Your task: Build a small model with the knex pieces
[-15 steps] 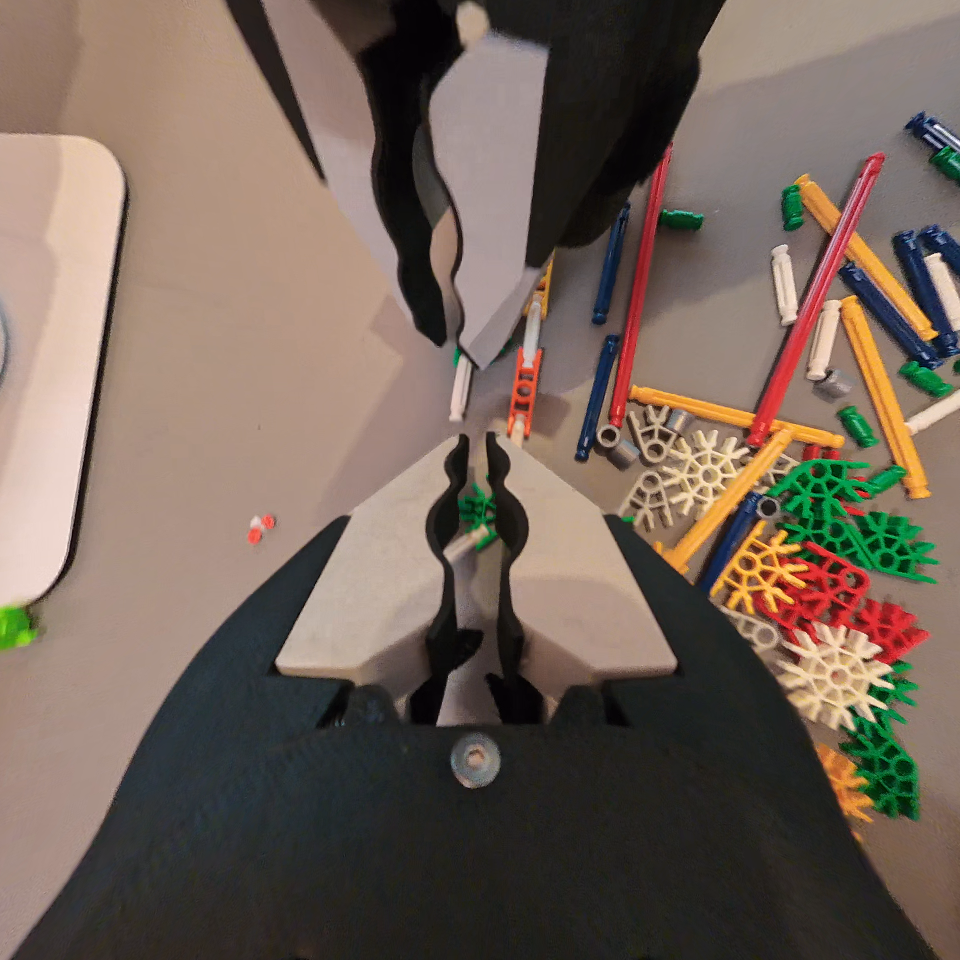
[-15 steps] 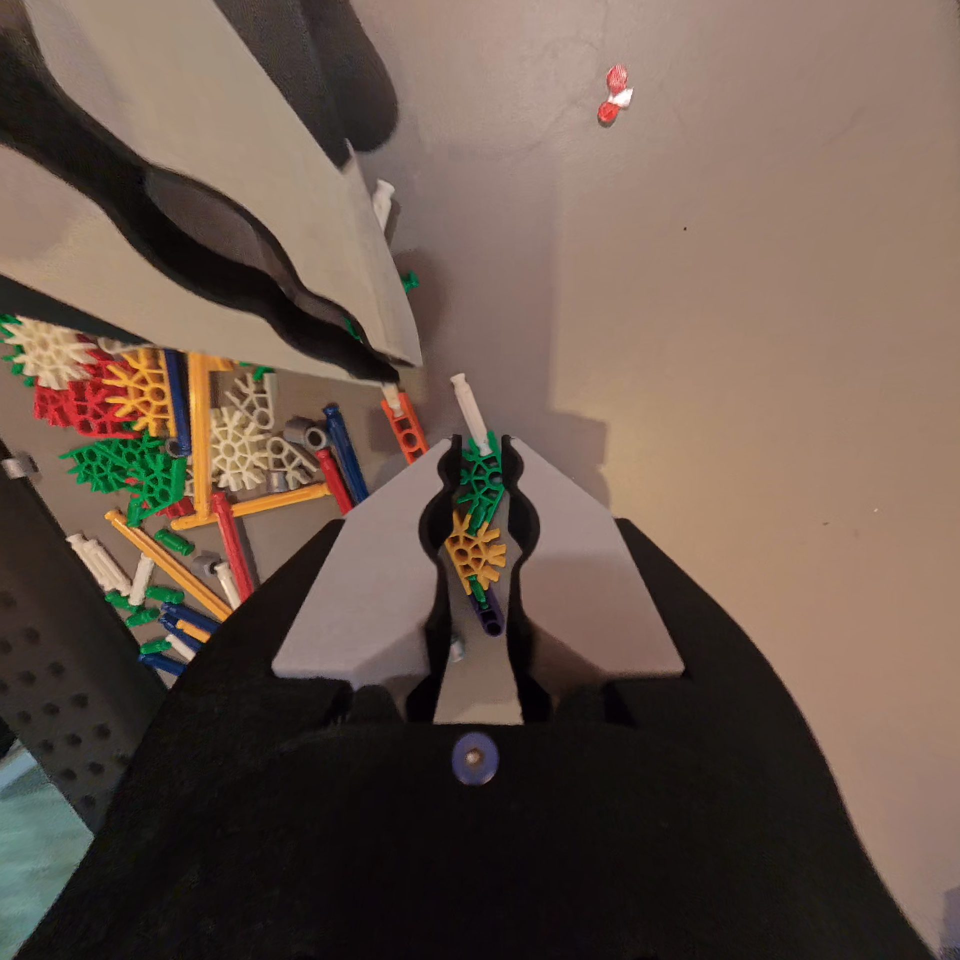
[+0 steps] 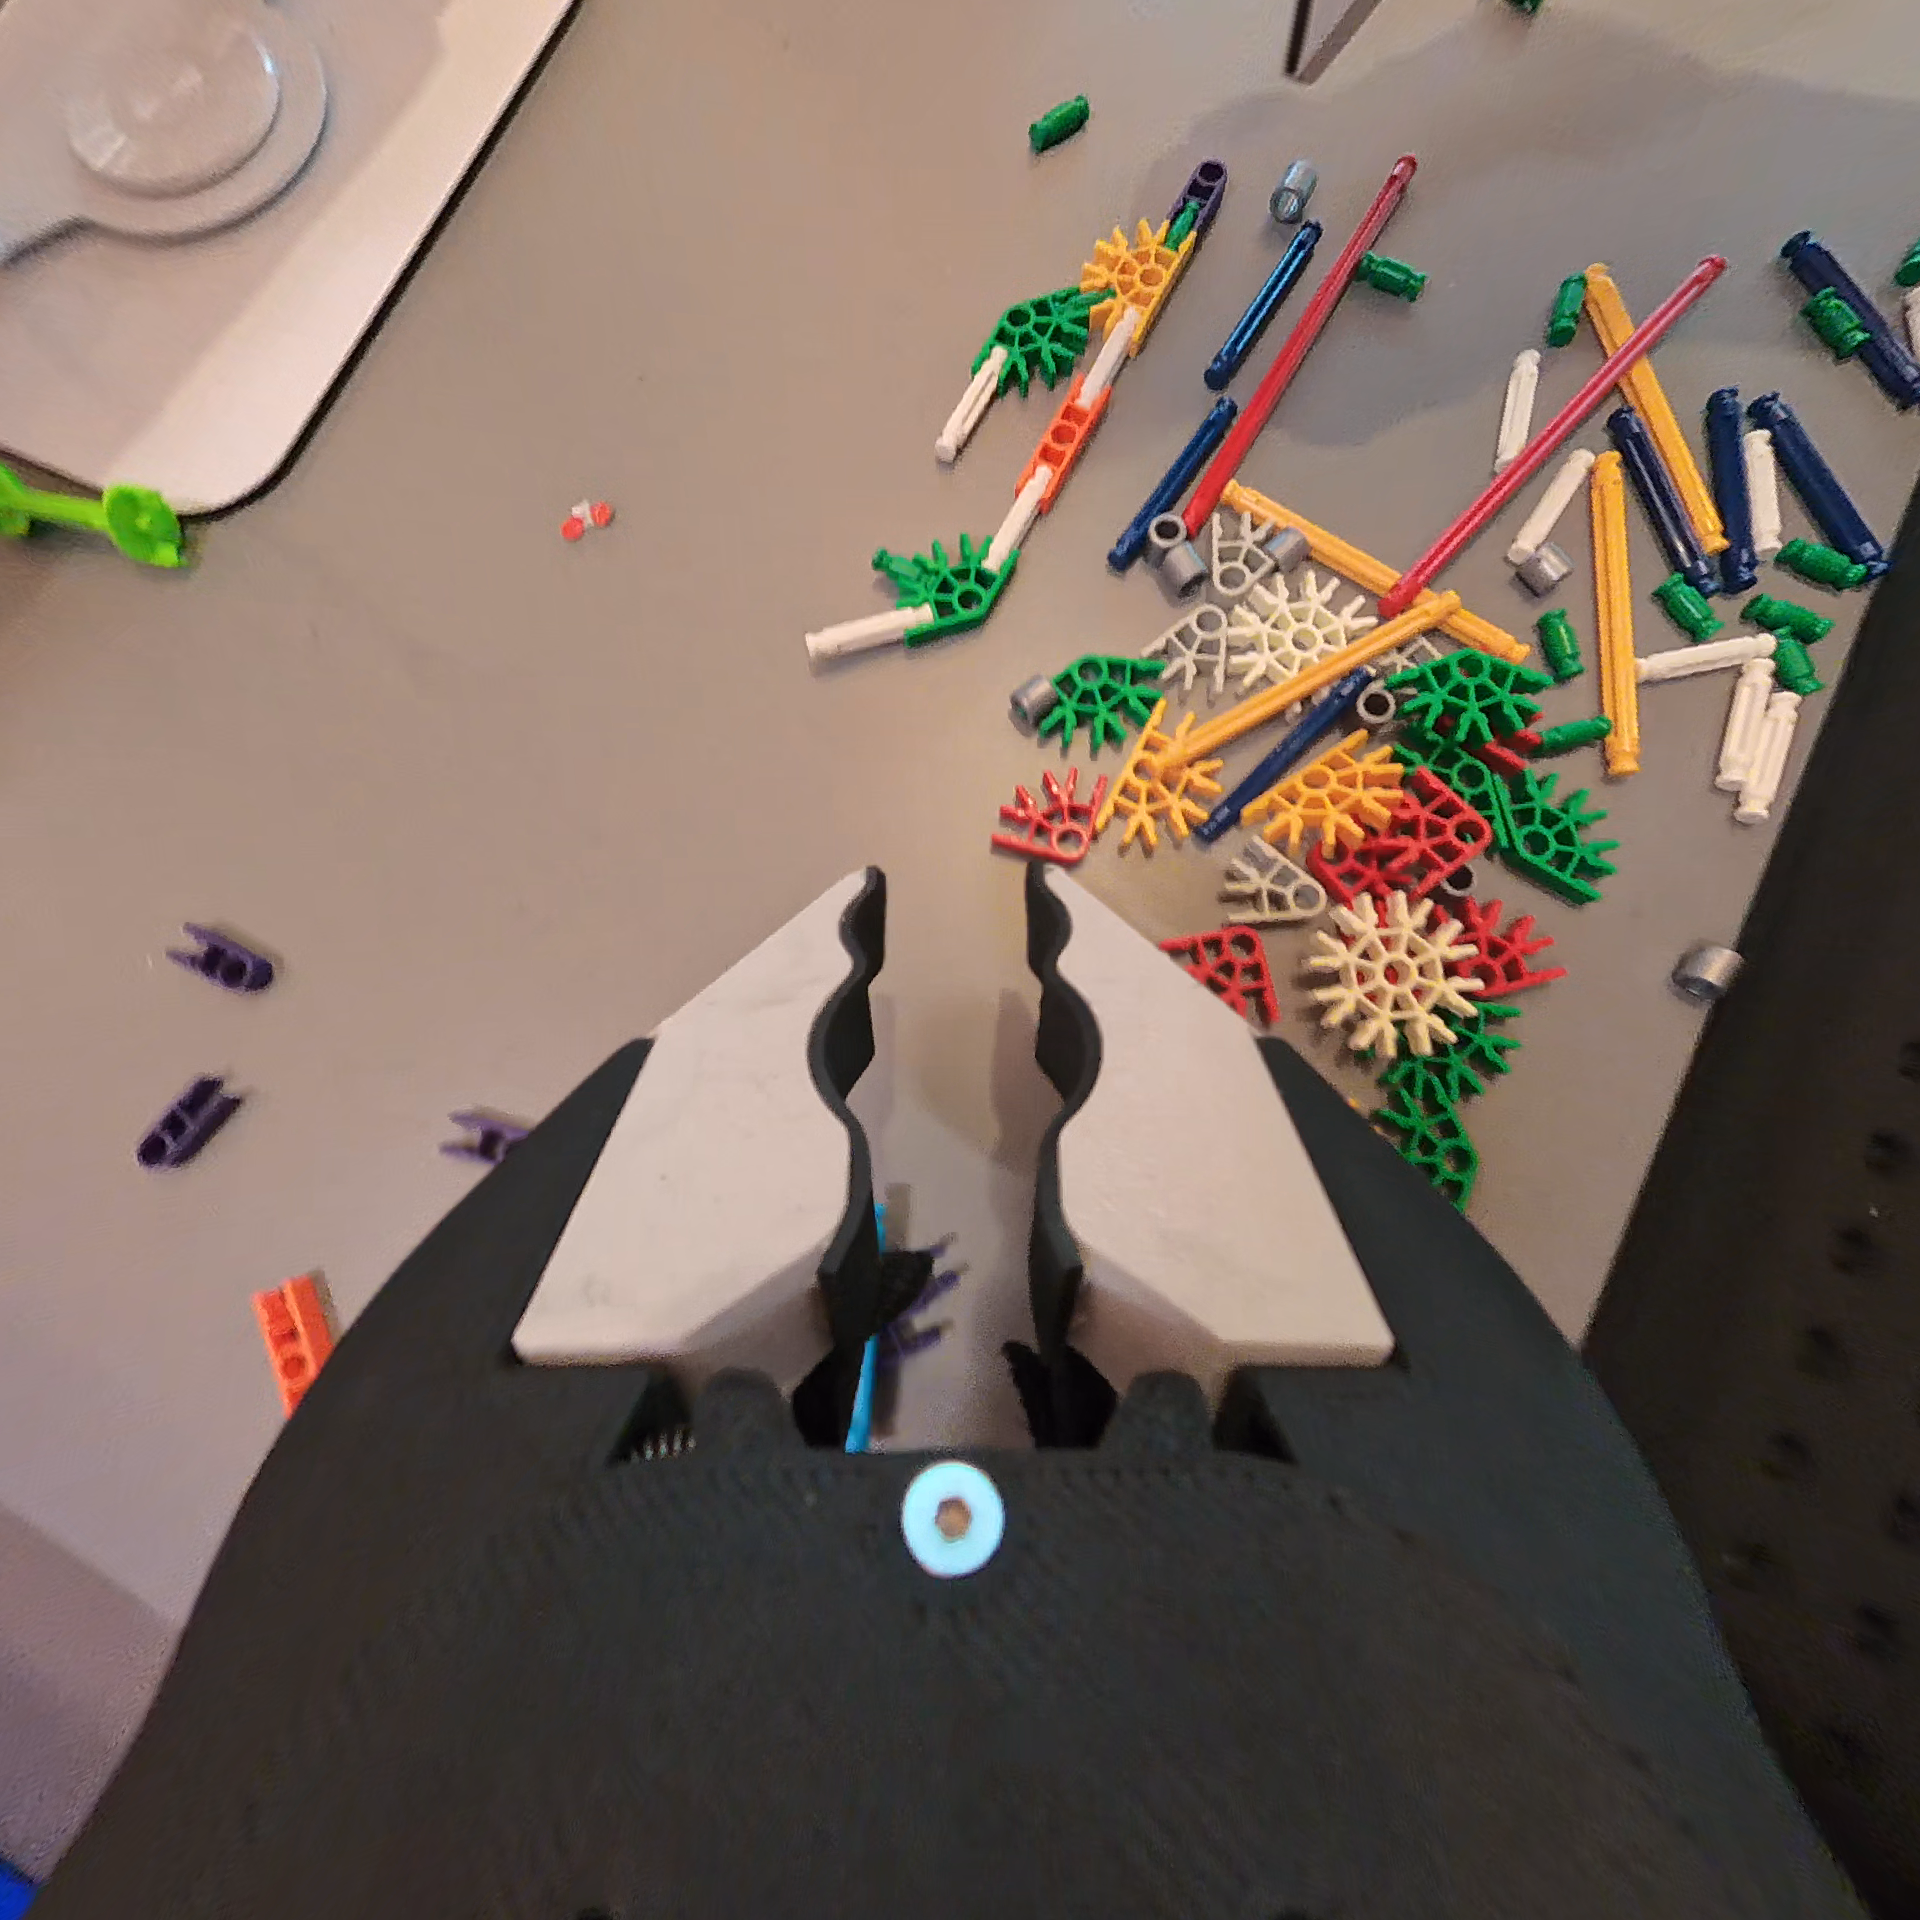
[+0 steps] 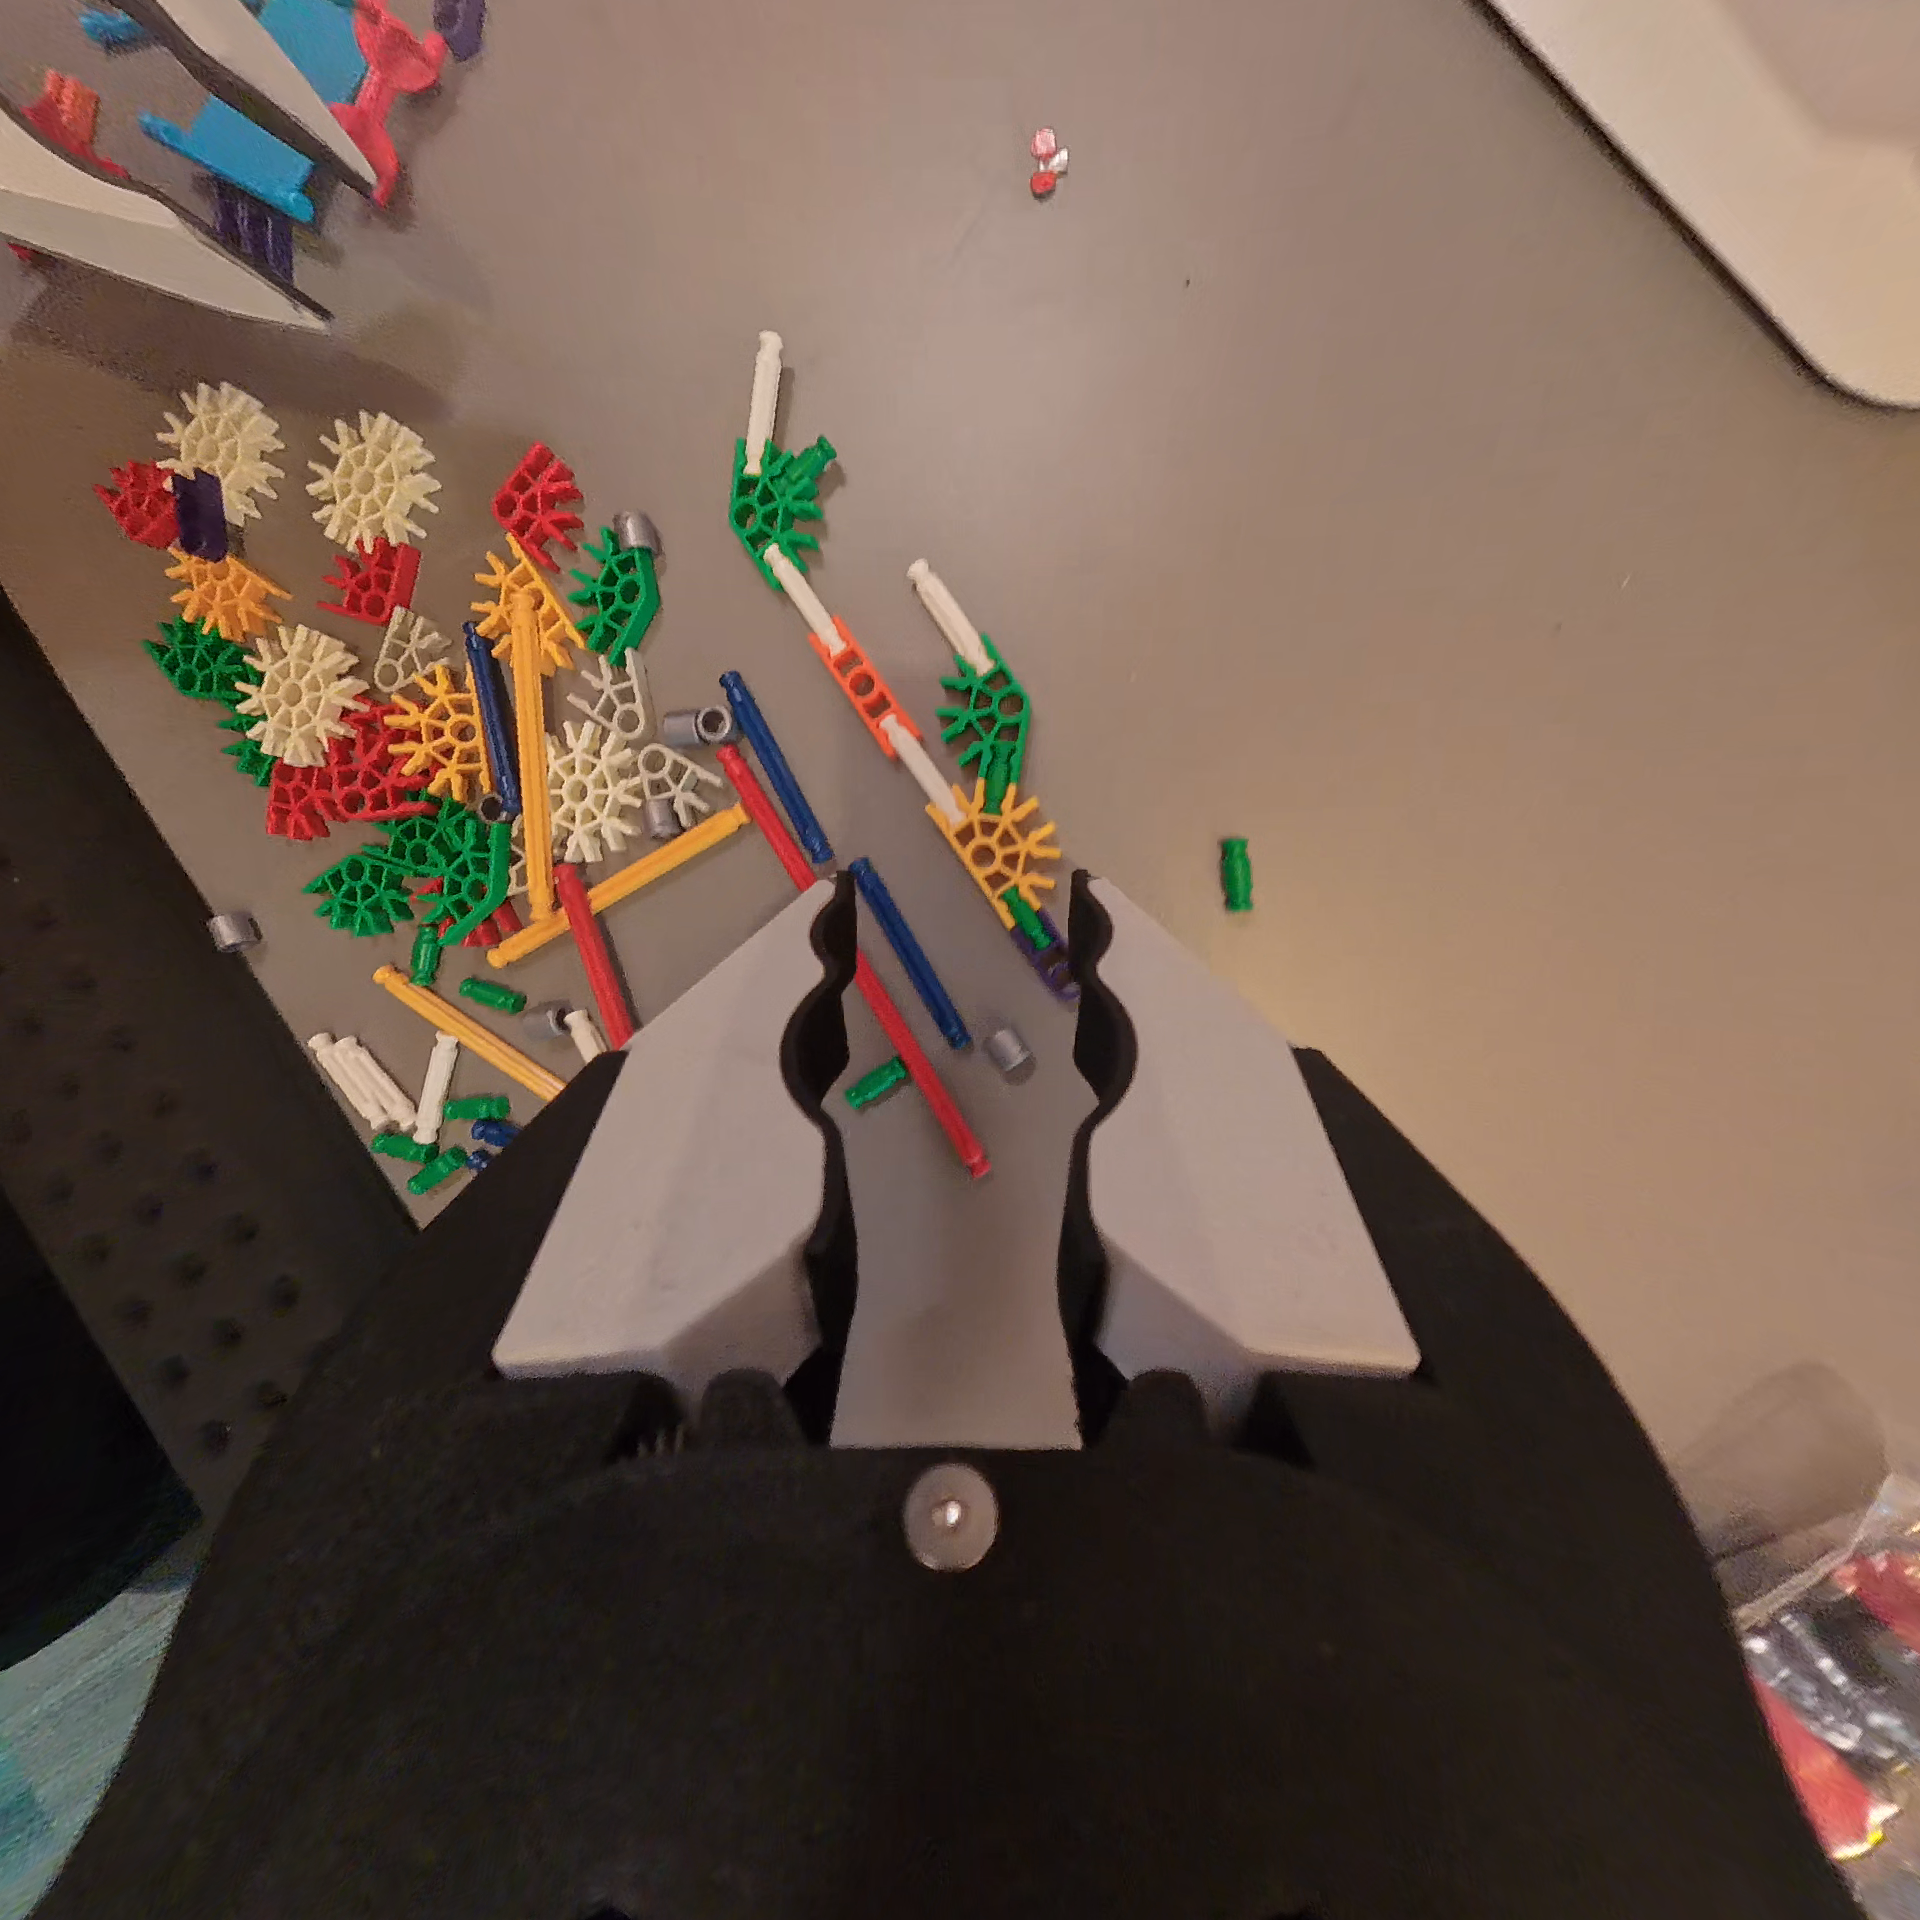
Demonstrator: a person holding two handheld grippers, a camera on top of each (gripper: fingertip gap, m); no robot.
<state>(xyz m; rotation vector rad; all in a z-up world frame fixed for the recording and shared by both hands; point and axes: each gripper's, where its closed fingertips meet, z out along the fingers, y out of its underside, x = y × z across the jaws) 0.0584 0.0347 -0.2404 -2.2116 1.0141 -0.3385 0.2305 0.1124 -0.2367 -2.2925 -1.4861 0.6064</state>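
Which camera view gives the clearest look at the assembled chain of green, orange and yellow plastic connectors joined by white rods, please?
The left wrist view: the assembled chain lies whole and unobstructed on the grey table. In the right wrist view the chain is closer, but its purple end is partly hidden by a finger of the right gripper.

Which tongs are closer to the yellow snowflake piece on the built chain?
Right. The right tongs sit just beside the yellow snowflake piece; the left tongs are well short of it.
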